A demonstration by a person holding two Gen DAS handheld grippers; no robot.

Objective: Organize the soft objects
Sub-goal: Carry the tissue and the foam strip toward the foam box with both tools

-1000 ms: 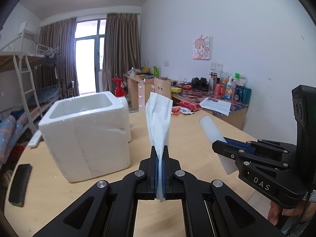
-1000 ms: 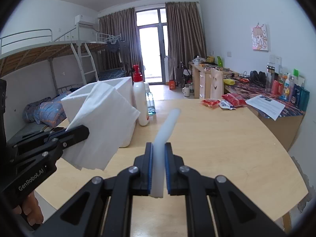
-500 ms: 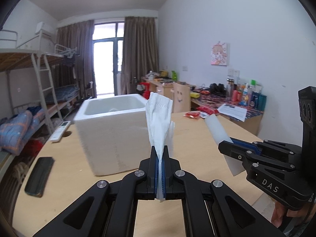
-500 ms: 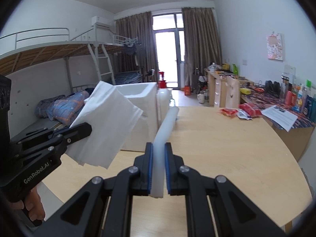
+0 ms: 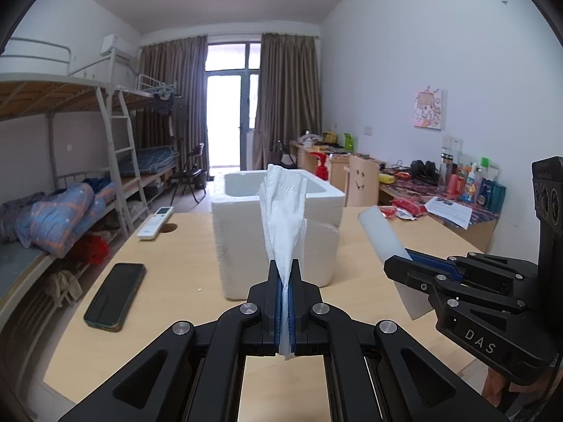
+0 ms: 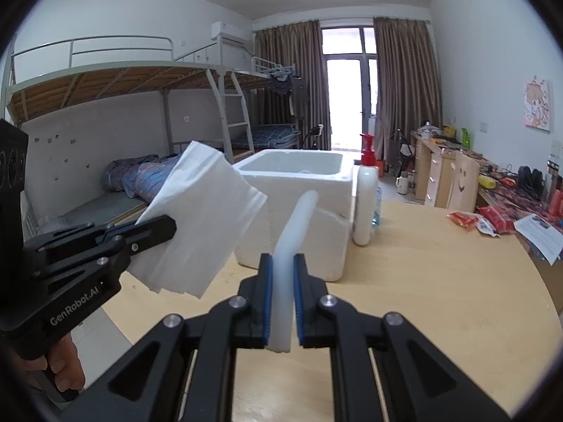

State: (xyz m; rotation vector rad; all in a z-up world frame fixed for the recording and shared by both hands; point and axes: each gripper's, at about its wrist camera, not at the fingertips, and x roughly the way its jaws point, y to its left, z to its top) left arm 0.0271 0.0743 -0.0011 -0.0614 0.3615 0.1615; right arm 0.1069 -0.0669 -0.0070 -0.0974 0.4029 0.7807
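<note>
Pinching a tissue (image 5: 283, 218), the left gripper (image 5: 285, 299) faces the foam box (image 5: 246, 218); right gripper (image 6: 281, 299) clamps a foam sheet (image 6: 292, 232).

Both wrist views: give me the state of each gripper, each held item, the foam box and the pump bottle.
Left gripper: shut on the white folded tissue, held upright.
Right gripper: shut on the white foam sheet, bent.
White styrofoam box: open-topped, standing on the wooden table.
White pump bottle with red top: upright beside the box.
</note>
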